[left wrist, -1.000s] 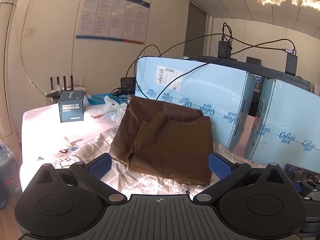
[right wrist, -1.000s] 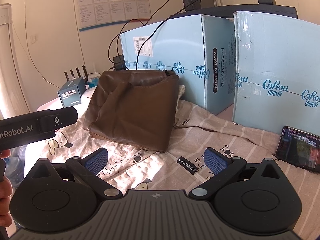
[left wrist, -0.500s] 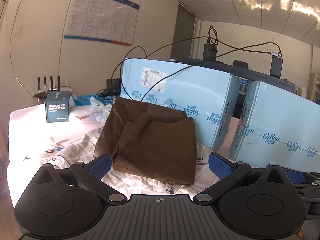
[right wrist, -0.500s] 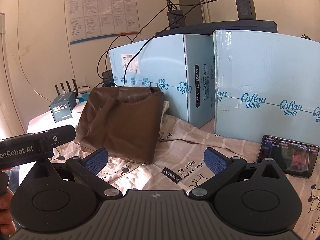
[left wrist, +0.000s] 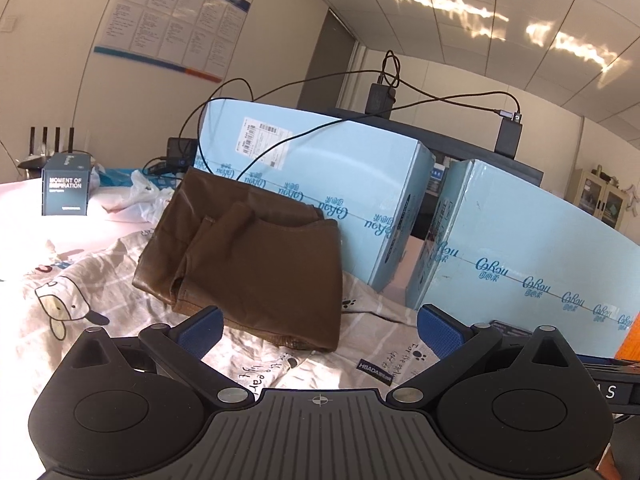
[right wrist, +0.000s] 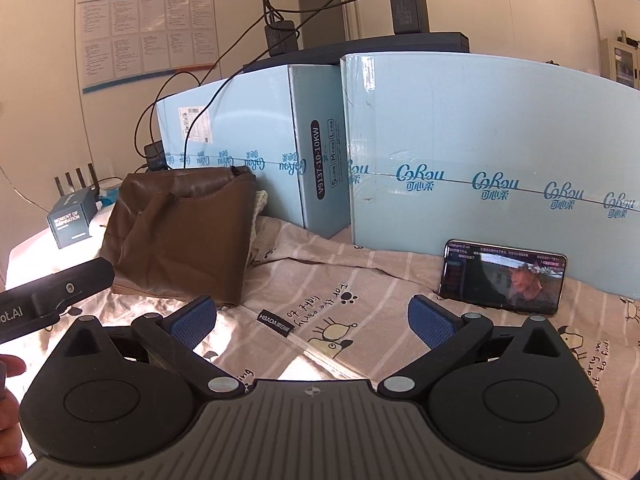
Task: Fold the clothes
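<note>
Centrally, brown folded garment lies on the cartoon-print sheet, its far edge against the left pale-blue carton. Cream knit fabric shows just beside its right edge. Left gripper: fingers spread wide, holding nothing, low over sheet just short of garment's near hem. Right gripper: fingers likewise apart, empty, over sheet to garment's right. Phone leans lit against second carton. Small dark box stands well left.
</note>
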Demonstrator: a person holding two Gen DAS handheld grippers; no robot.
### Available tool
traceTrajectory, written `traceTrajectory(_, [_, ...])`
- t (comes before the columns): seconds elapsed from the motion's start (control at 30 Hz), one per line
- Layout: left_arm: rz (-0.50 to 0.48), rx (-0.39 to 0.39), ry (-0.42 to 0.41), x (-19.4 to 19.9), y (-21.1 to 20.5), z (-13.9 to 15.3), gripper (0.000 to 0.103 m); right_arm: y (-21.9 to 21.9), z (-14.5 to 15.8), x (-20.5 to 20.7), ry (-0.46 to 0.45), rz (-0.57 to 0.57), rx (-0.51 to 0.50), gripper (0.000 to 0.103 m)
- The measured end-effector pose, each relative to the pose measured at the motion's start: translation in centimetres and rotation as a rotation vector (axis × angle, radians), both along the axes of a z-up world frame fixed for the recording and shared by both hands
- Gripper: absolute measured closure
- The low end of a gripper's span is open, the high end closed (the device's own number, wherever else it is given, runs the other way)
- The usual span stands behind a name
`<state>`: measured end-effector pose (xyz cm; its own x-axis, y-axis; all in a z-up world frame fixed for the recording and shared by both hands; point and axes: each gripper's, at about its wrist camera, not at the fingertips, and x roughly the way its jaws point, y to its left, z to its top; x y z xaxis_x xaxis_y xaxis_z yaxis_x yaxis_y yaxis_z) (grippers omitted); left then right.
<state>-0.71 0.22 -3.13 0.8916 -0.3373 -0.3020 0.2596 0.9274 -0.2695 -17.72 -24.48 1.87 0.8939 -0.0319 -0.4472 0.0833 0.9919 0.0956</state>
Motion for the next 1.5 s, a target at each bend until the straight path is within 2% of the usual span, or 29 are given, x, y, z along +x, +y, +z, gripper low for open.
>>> traceTrajectory(0.17, [-0.082, -0.028, 0.010, -0.4, -0.9, -1.1, 0.000, -0.5, -0.5, -2.2, 0.009, -0.054, -0.032, 0.000])
traceTrajectory(0.27, [-0.136, -0.035, 0.010, -0.9, -2.0, -1.8, 0.000, -1.6, -0.9, -3.7, 0.006, -0.117, -0.013, 0.000])
traceTrajectory(0.37, [-0.195, -0.024, -0.012, -1.9, -4.1, -2.6, 0.000, -3.4, -1.5, -5.5, 0.011, -0.196, 0.009, 0.000])
traceTrajectory(0.47, [-0.225, 0.024, -0.041, -2.8, -6.7, -3.0, 0.000, -5.6, -2.0, -7.7, 0.001, -0.265, 0.033, 0.000])
traceTrajectory(0.63, [-0.337, 0.038, -0.084, -3.8, -10.2, -2.9, 0.000, -9.8, -2.2, -11.6, -0.052, -0.345, 0.059, 0.000])
traceTrajectory(0.8, [-0.467, 0.157, -0.210, -6.3, -15.2, -2.7, 0.000, -14.7, -2.4, -15.0, -0.108, -0.442, -0.006, 0.000])
traceTrajectory(0.9, [-0.569, 0.182, -0.268, -7.6, -17.9, -2.7, 0.000, -17.5, -2.5, -16.6, -0.118, -0.532, -0.046, 0.000])
traceTrajectory(0.97, [-0.624, 0.197, -0.295, -8.2, -19.5, -2.7, 0.000, -19.2, -2.6, -17.8, -0.120, -0.601, -0.085, 0.000])
traceTrajectory(1.07, [-0.686, 0.201, -0.282, -8.6, -22.0, -2.6, 0.000, -20.4, -2.7, -19.3, -0.160, -0.632, -0.158, 0.000])
traceTrajectory(1.13, [-0.727, 0.191, -0.279, -8.9, -23.6, -2.7, 0.000, -21.3, -2.8, -20.4, -0.200, -0.650, -0.186, 0.000])
traceTrajectory(1.2, [-0.778, 0.179, -0.286, -9.3, -25.4, -2.7, 0.000, -22.3, -3.1, -21.4, -0.244, -0.673, -0.158, 0.000])
traceTrajectory(1.3, [-0.859, 0.150, -0.296, -9.9, -28.8, -2.7, 0.000, -23.9, -3.5, -22.5, -0.265, -0.710, -0.109, 0.000])
traceTrajectory(1.5, [-0.956, 0.020, -0.245, -10.4, -34.2, -3.1, 0.000, -26.4, -3.8, -25.2, -0.309, -0.838, -0.054, 0.000])
